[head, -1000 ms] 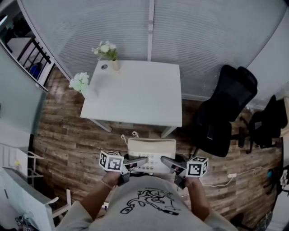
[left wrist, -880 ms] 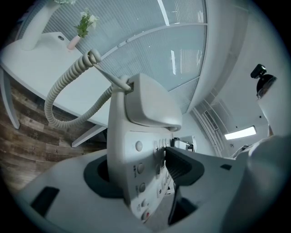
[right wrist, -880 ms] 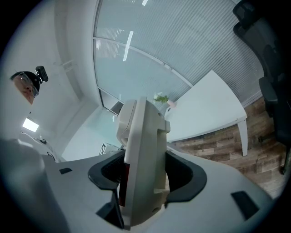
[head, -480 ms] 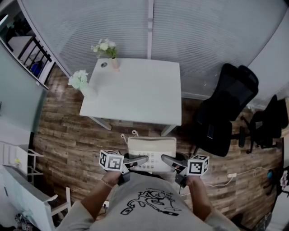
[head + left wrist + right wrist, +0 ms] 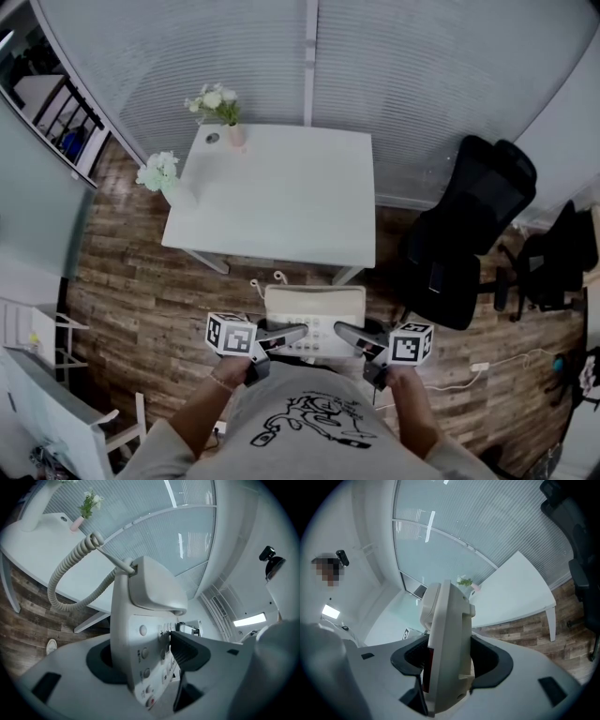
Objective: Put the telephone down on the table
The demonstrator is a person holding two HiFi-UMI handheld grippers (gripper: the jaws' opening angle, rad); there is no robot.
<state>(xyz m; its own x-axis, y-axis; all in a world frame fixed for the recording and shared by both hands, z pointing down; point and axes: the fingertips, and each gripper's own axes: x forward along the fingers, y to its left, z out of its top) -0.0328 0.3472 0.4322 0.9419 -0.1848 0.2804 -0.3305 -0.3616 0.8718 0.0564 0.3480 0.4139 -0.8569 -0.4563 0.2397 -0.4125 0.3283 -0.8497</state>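
the left gripper (image 5: 143,660) is clenched on the left side of the telephone (image 5: 314,309), one pad on the keypad face and the other behind the body. the right gripper (image 5: 450,660) is clamped the same way on the opposite side, where its own view shows the cream body edge-on, filling the gap between the pads. so we carry the telephone between both claws, neither one nearer to it than the other. it hangs in front of our chest over the wooden floor (image 5: 141,300), not on any surface. its handset (image 5: 154,588) sits in the cradle at the far end, lying side to side, and the coiled cord (image 5: 65,573) loops out from it on the left. outward from the claws, the white table (image 5: 281,197) lies straight ahead of us, up the head view and a touch to the left. its near edge is square to the line between our grippers. we judge that the coming move is a carry forward with both hands together, keeping the body level, then a set-down on the near or middle part of the top. a vase of flowers (image 5: 225,108) stands at the far left corner, with a second bunch (image 5: 161,173) at the left edge. a black office chair (image 5: 469,234) stands to the right, well apart from our path. the loose cord could catch the table edge as we go in.
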